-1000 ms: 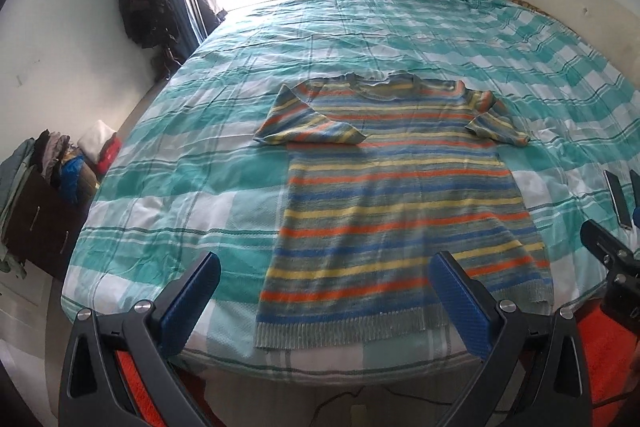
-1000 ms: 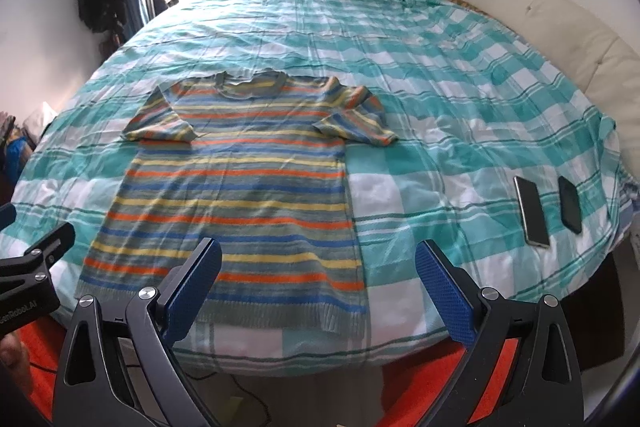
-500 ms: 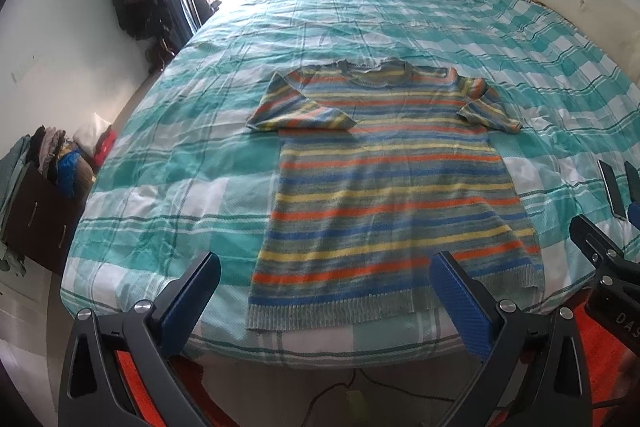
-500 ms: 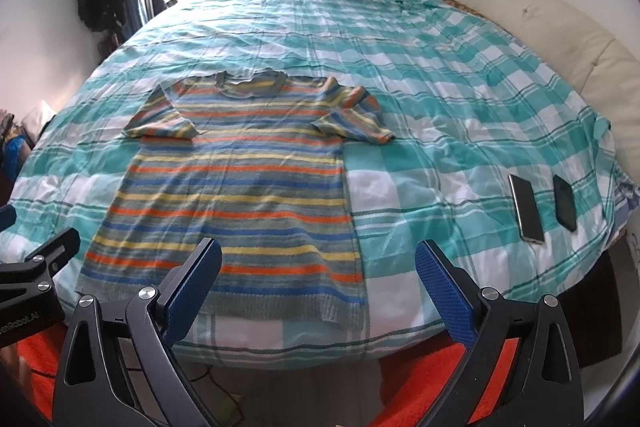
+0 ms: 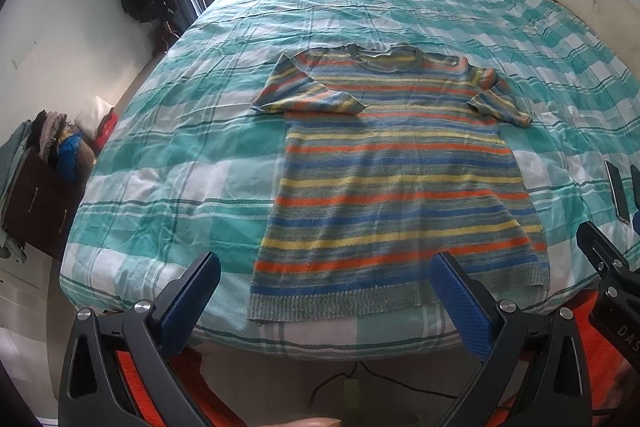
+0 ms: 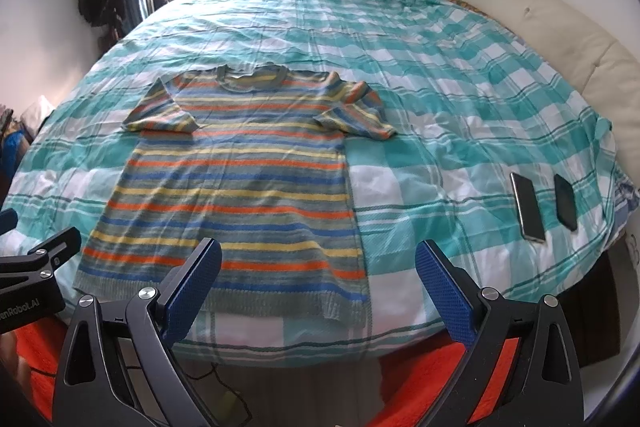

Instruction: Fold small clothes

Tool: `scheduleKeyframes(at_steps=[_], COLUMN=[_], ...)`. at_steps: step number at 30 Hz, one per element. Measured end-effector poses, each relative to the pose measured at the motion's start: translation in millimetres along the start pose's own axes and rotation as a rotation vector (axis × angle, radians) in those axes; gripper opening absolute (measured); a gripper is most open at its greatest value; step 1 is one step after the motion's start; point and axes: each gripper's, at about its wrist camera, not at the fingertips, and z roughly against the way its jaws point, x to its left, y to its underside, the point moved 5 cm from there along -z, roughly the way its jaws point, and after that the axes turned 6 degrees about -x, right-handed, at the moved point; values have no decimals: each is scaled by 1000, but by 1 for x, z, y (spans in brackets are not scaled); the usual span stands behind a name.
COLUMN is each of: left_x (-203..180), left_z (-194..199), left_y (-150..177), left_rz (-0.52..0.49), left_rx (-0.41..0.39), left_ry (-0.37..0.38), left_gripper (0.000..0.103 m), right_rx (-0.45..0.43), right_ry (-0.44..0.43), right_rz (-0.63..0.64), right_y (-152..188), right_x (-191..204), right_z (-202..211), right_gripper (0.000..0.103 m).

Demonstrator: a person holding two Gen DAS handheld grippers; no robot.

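Both grippers, left (image 5: 326, 295) and right (image 6: 318, 281), hang wide open and empty just off the bed (image 6: 440, 75) edge, probably lining up on the striped sweater (image 5: 396, 179) spread flat near it for folding.

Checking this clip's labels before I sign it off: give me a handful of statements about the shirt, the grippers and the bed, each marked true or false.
1. The striped T-shirt lies spread flat on the checked bedspread. True.
2. The left gripper is clamped on the shirt's hem. False: its jaws stand wide open, short of the bed, holding nothing.
3. Two phones lie side by side on the bed, to the right of the shirt. True.
4. The right gripper is shut. False: it is open and empty.
5. The shirt is already folded in half. False: its body is unfolded; only the sleeves lie tucked inward.
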Motion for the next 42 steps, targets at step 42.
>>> scheduleKeyframes(at_steps=[42], left_x=[1], left_z=[-38], left_y=[-9], left_rz=[-45], left_rx=[33], left_ry=[-19], left_gripper=[103], right_rx=[46], right_ry=[-83], right_rz=[9], right_y=[3], right_x=[15], right_z=[-35], right_gripper=[98])
